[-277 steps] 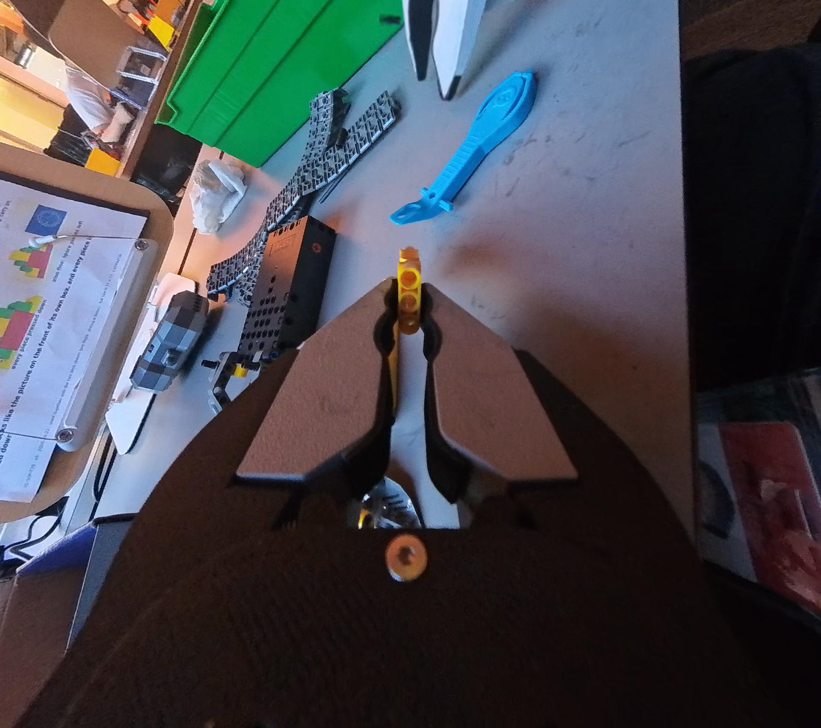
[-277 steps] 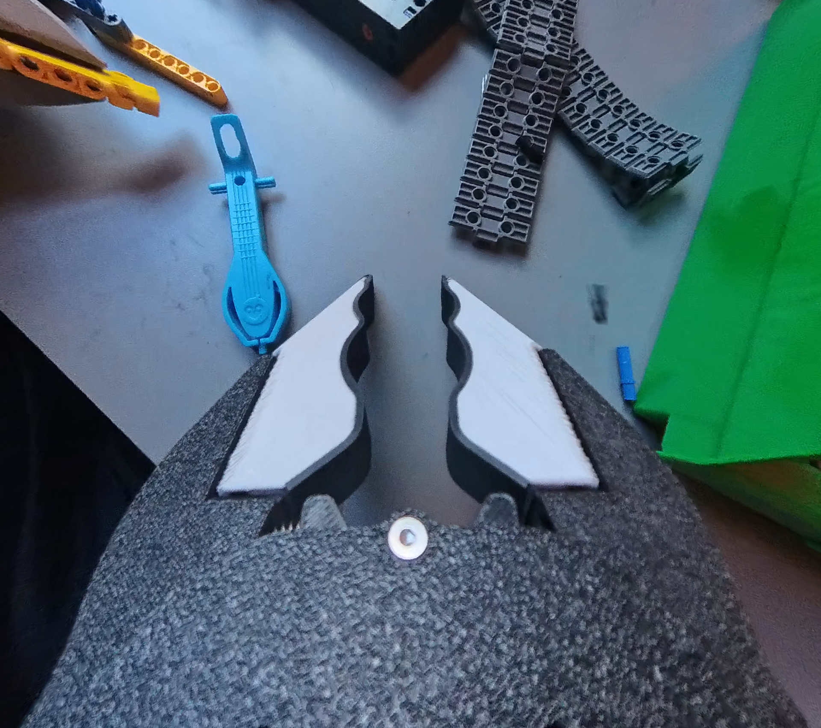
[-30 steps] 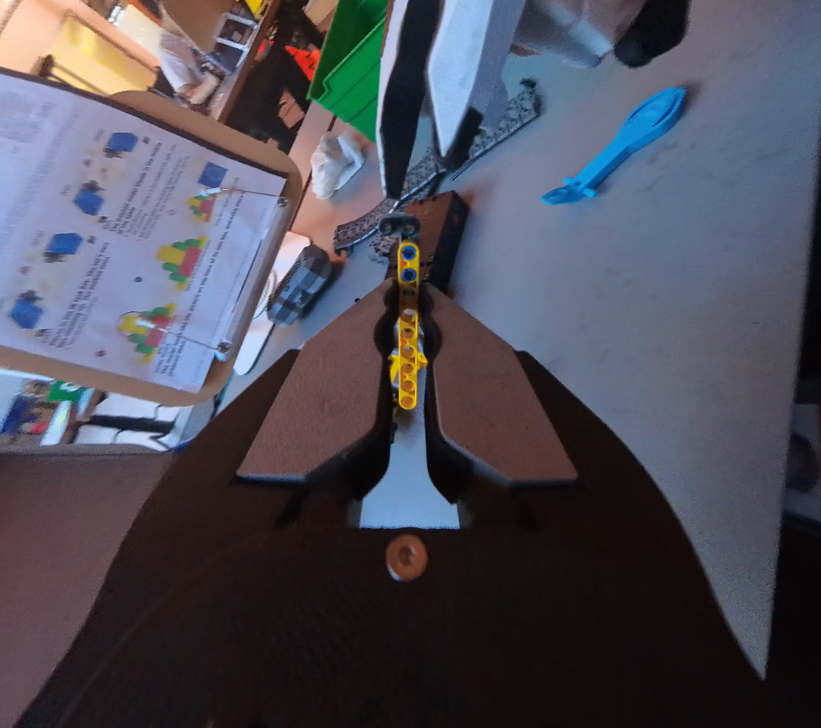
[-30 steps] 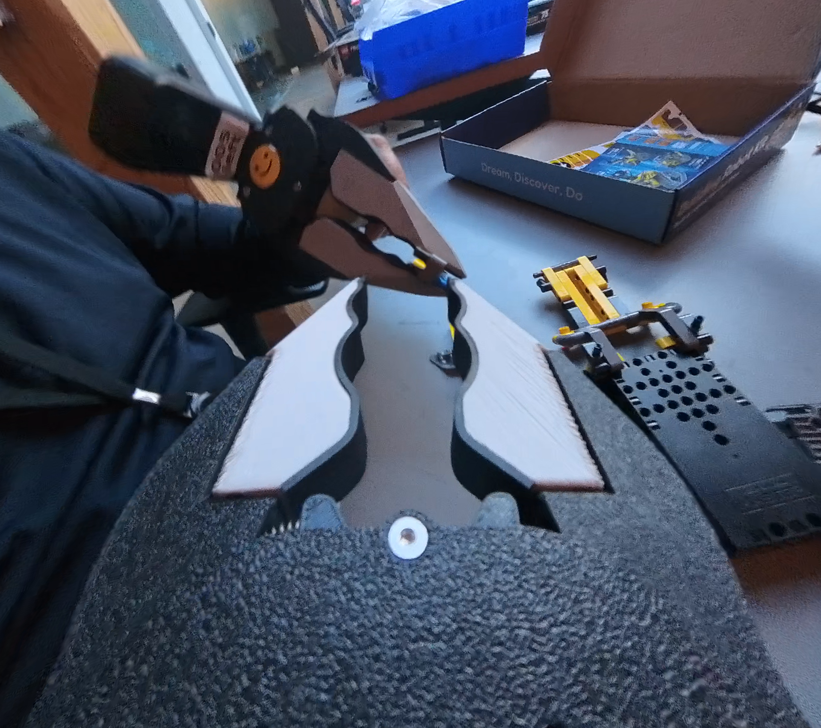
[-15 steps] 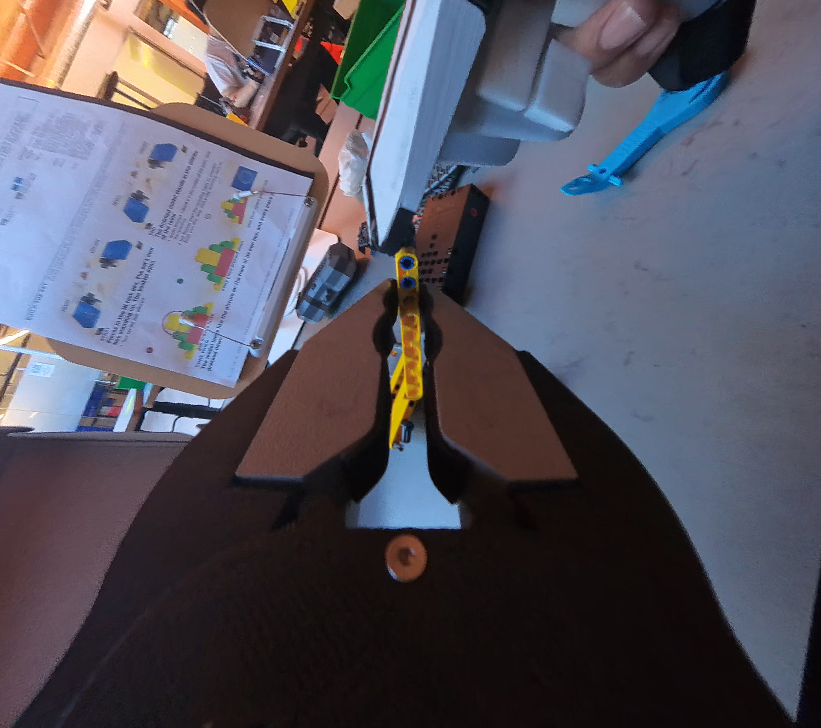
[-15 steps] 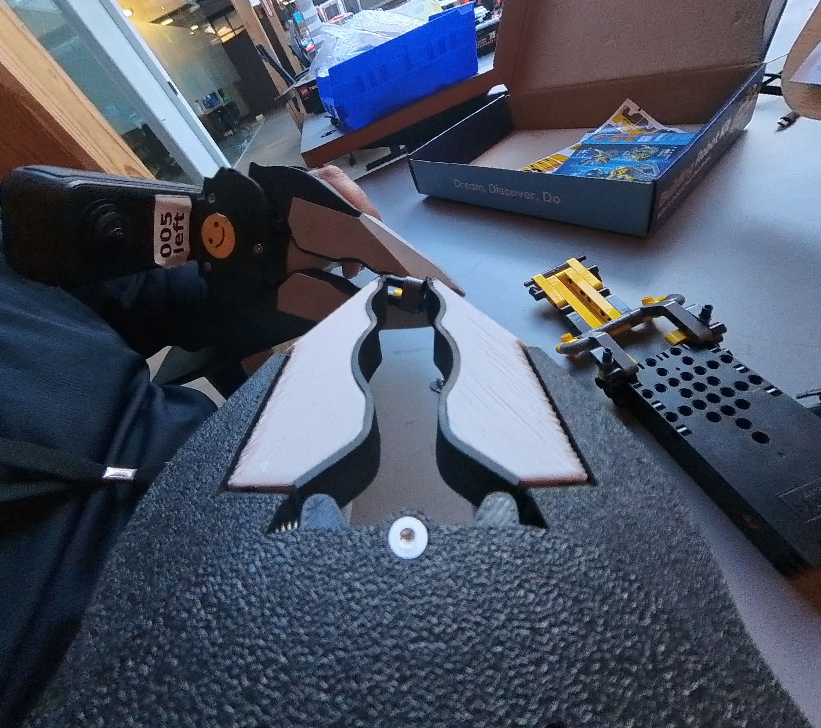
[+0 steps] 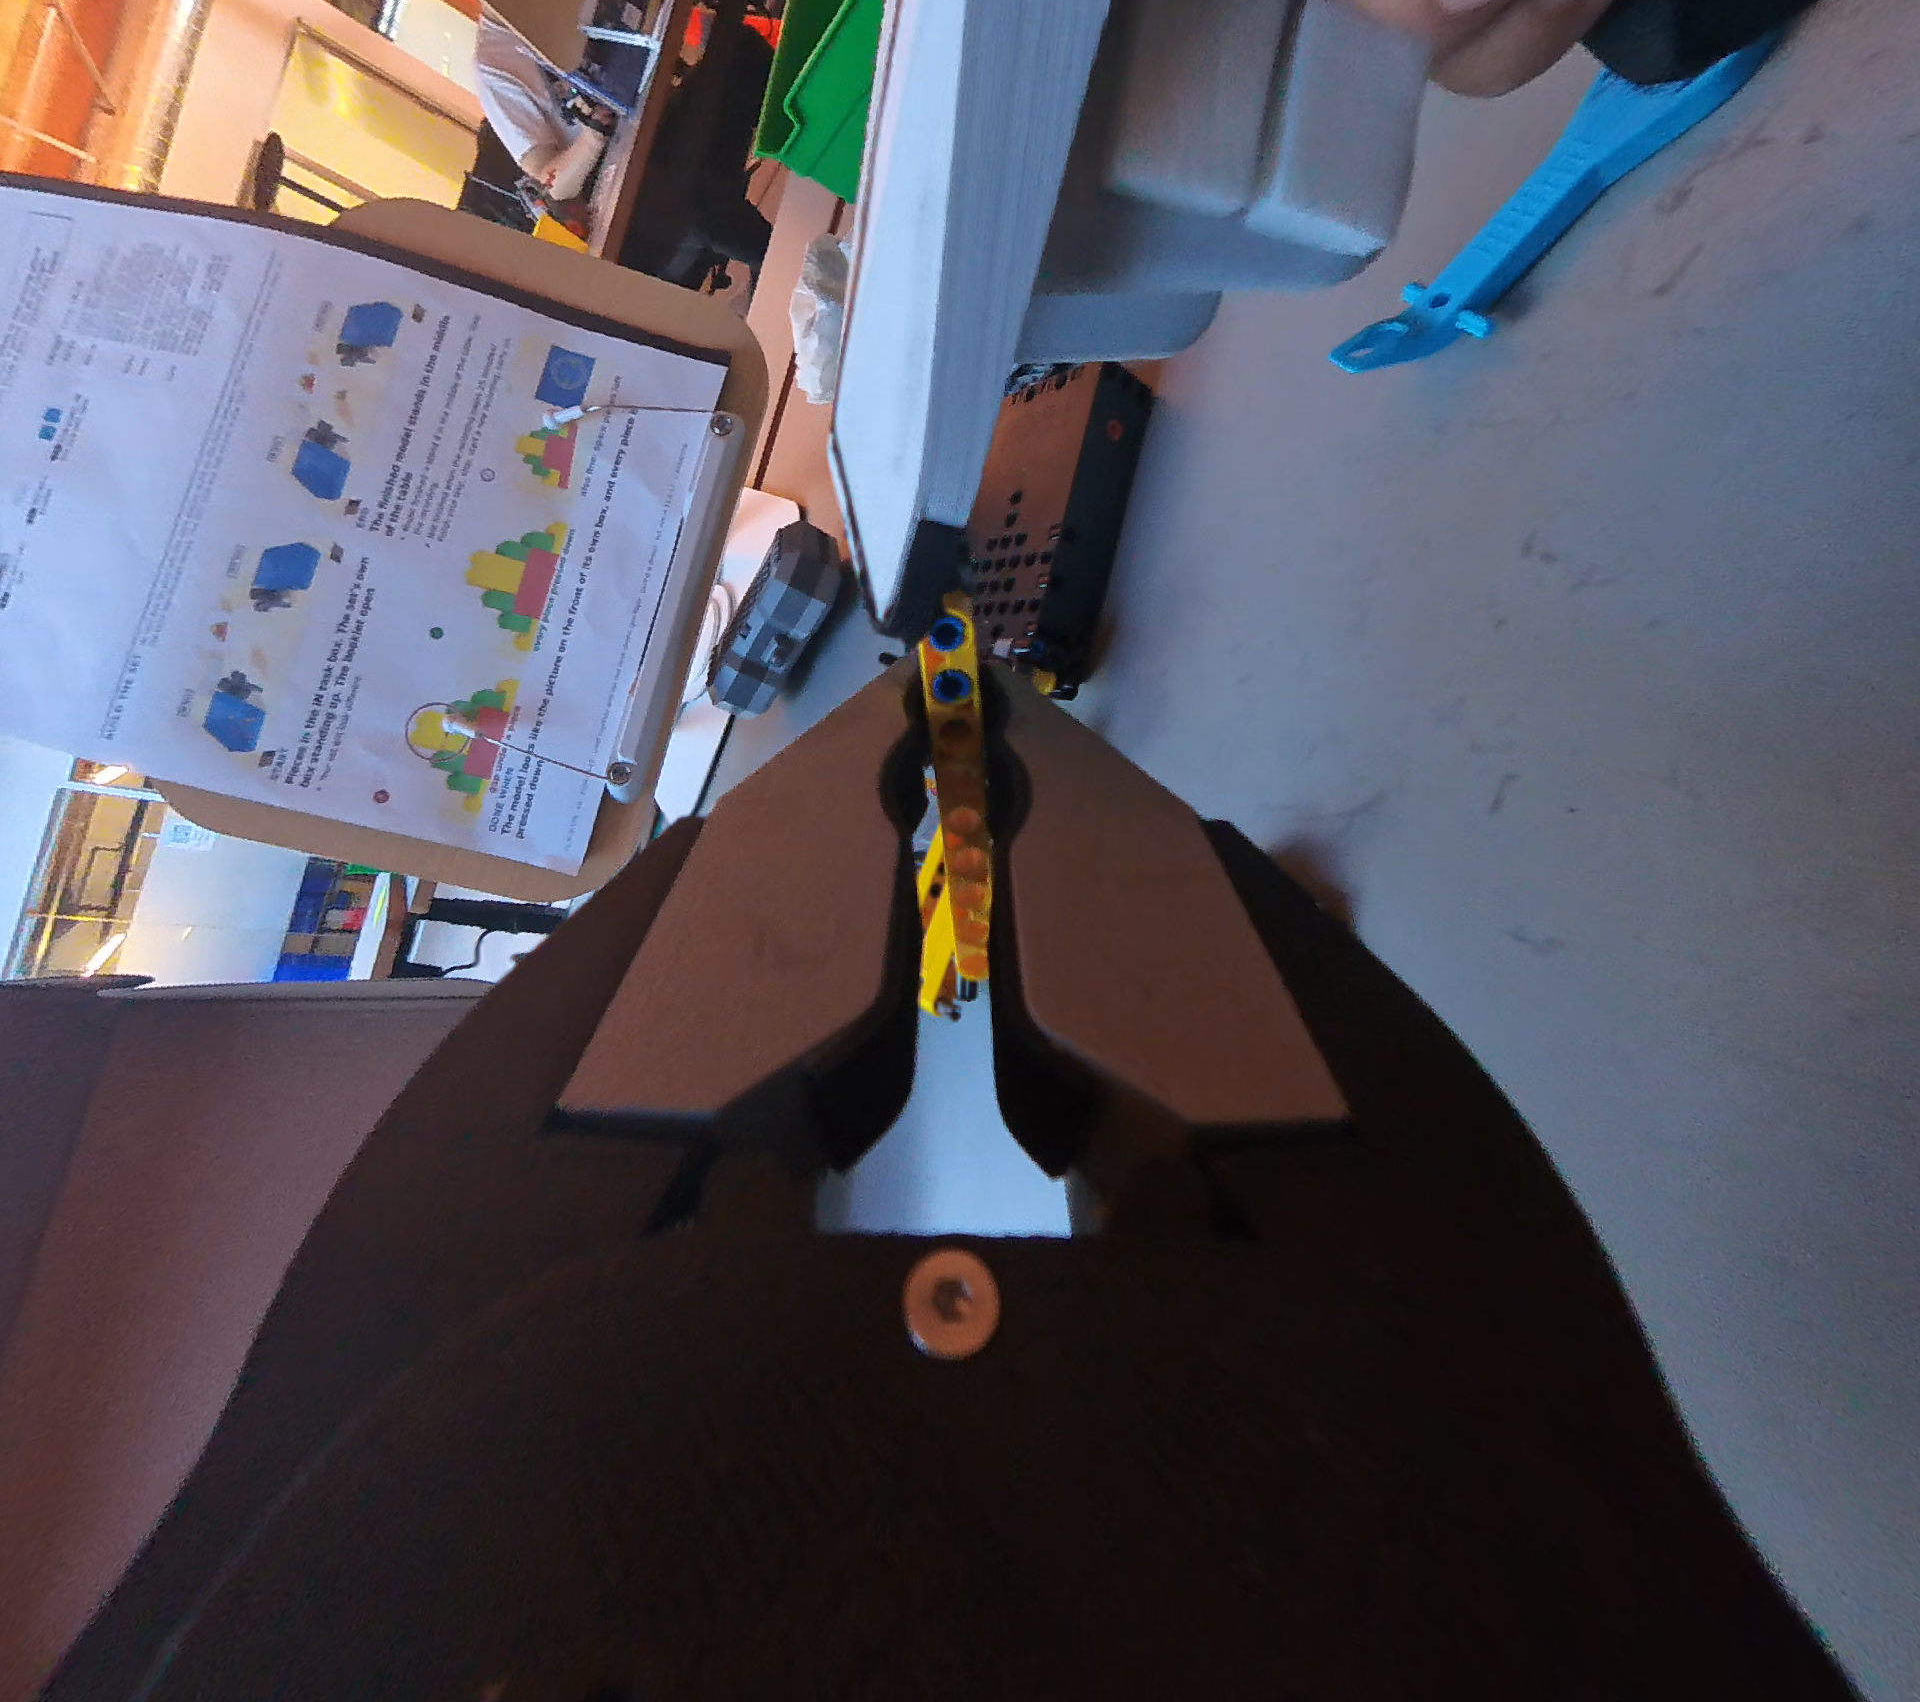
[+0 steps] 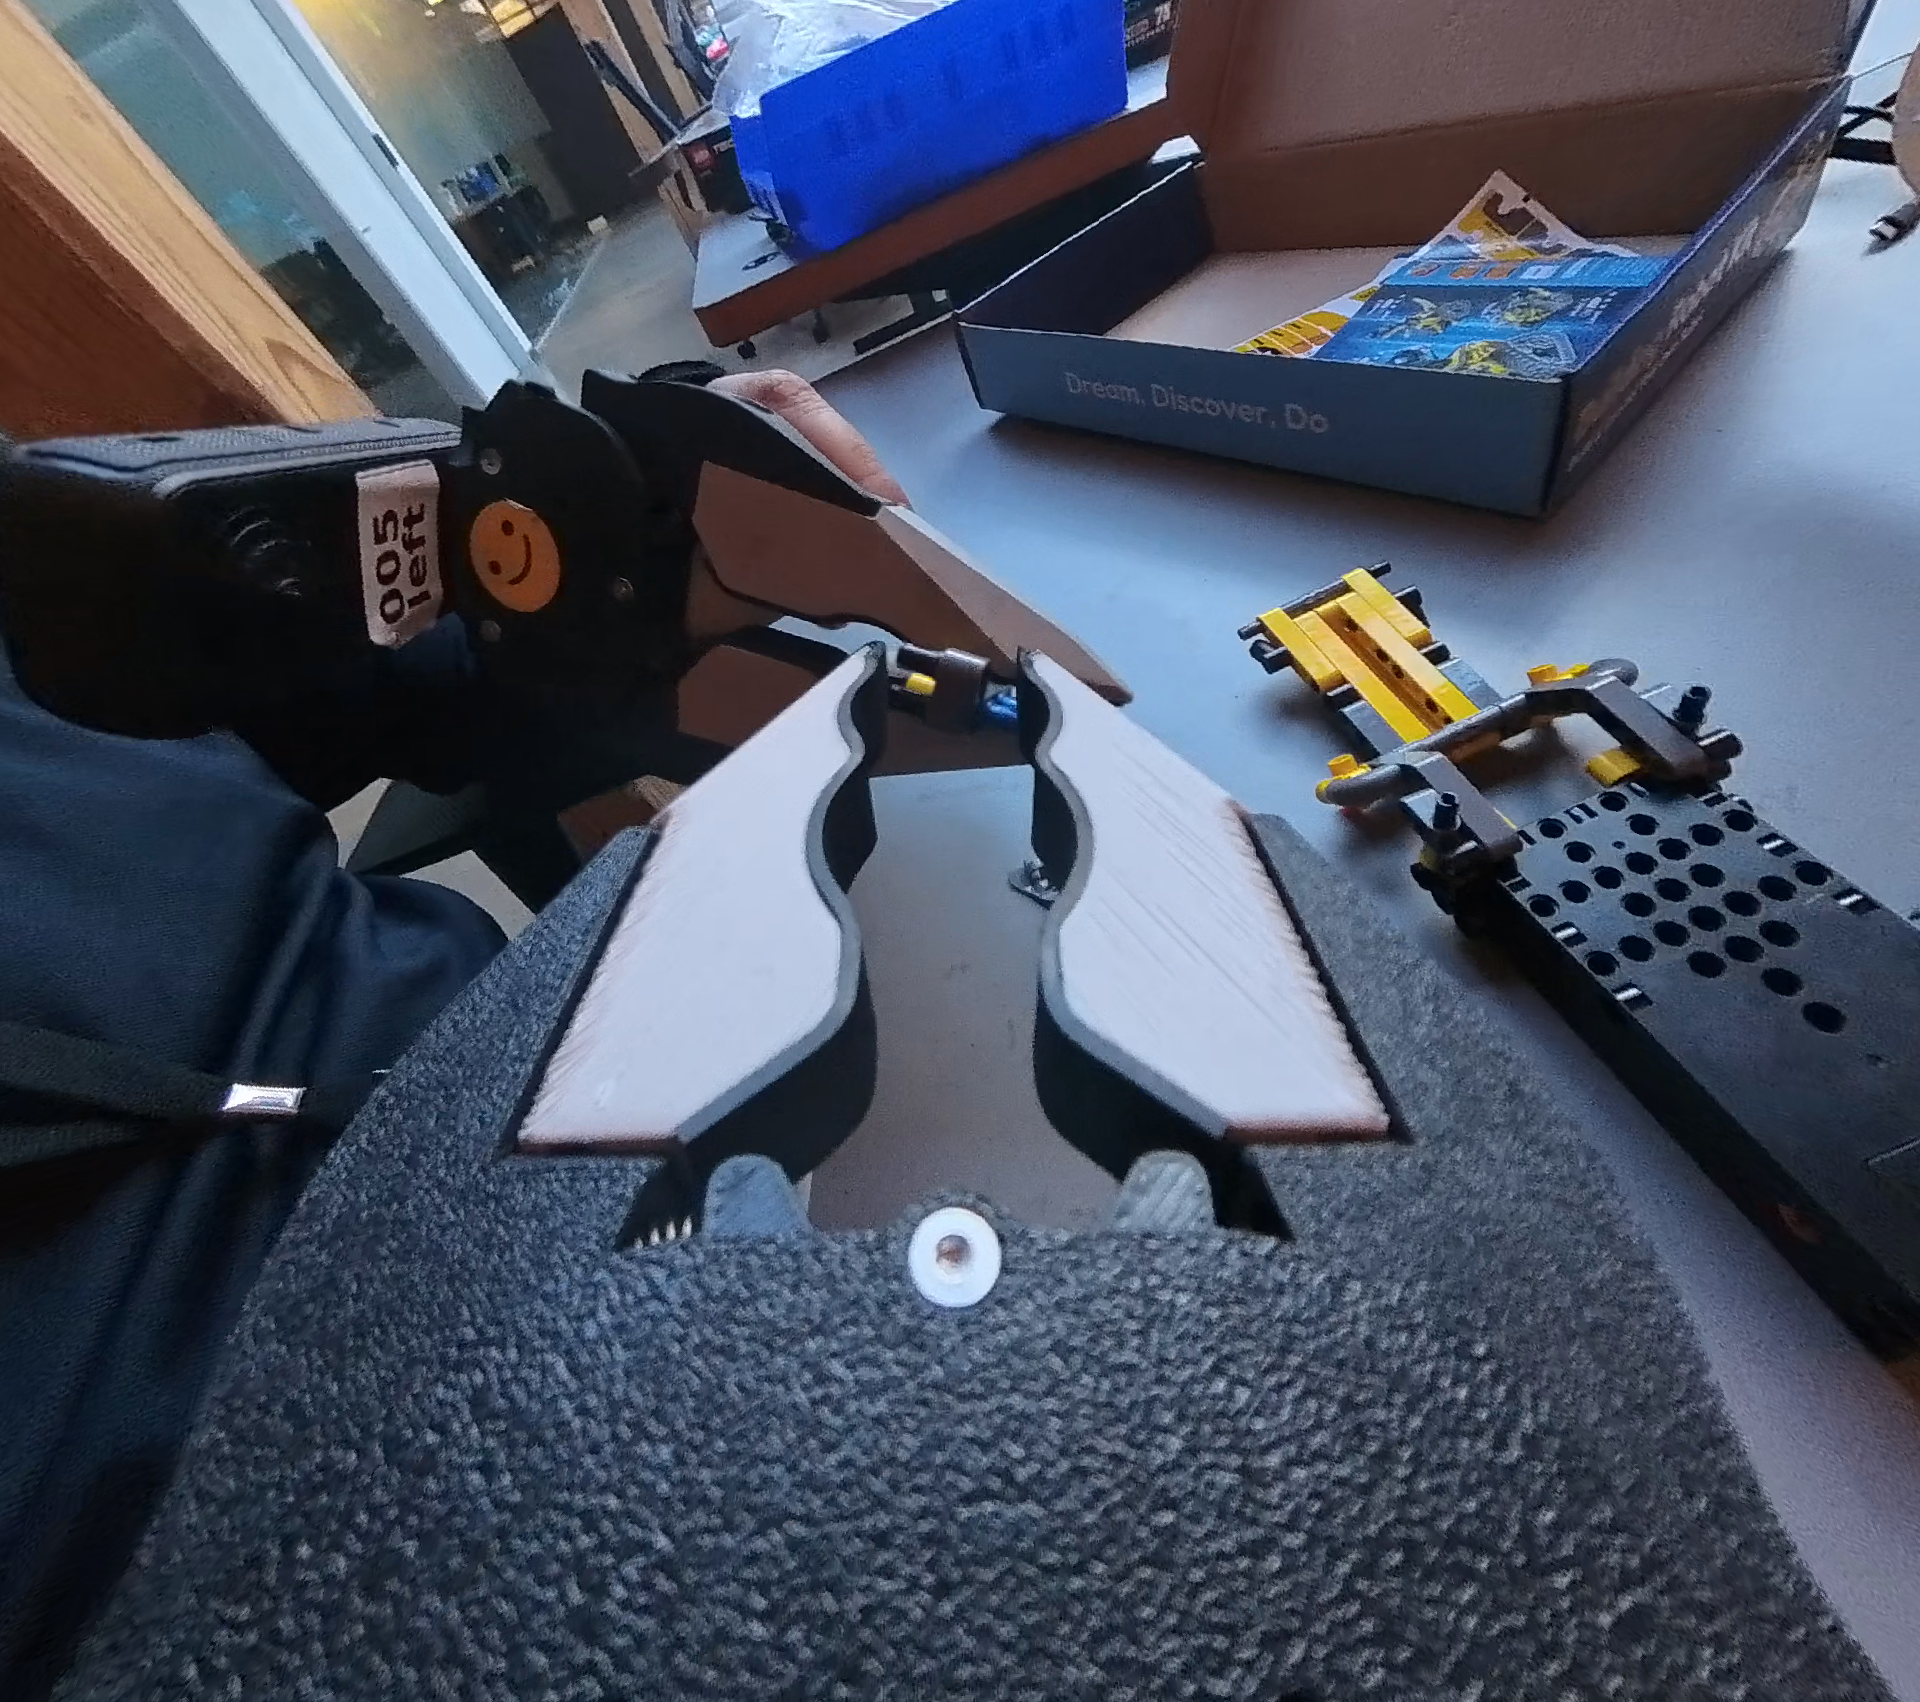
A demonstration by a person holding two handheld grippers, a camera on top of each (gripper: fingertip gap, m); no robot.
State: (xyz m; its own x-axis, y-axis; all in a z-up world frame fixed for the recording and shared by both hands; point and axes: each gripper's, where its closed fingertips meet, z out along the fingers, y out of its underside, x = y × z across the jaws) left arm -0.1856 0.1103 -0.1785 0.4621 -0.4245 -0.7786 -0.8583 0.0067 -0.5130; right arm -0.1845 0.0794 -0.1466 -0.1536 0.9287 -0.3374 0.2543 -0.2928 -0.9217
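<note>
My left gripper [image 7: 951, 702] is shut on a yellow holed beam [image 7: 961, 821] and holds it above the grey table [image 7: 1507, 717]. Two blue pins [image 7: 948, 660] sit in the beam's far end. My right gripper [image 8: 951, 686] meets that end from the other side and is shut on a dark grey connector [image 8: 956, 678] there. In the left wrist view its white fingers [image 7: 935, 302] come down from above onto the beam's tip. In the right wrist view the left gripper's brown fingers [image 8: 883, 582] point at my fingertips.
A black perforated box [image 8: 1714, 956] with a yellow and grey frame [image 8: 1382, 665] lies to the right. Behind it is an open cardboard box [image 8: 1299, 416]. A blue tool [image 7: 1507, 218], a grey block [image 7: 779, 624], a clipboard [image 7: 364, 509] and green bins [image 7: 831, 31] stand around.
The right gripper was open a second ago. It has moved onto the beam's end and closed on the grey connector. The left gripper keeps the beam raised.
</note>
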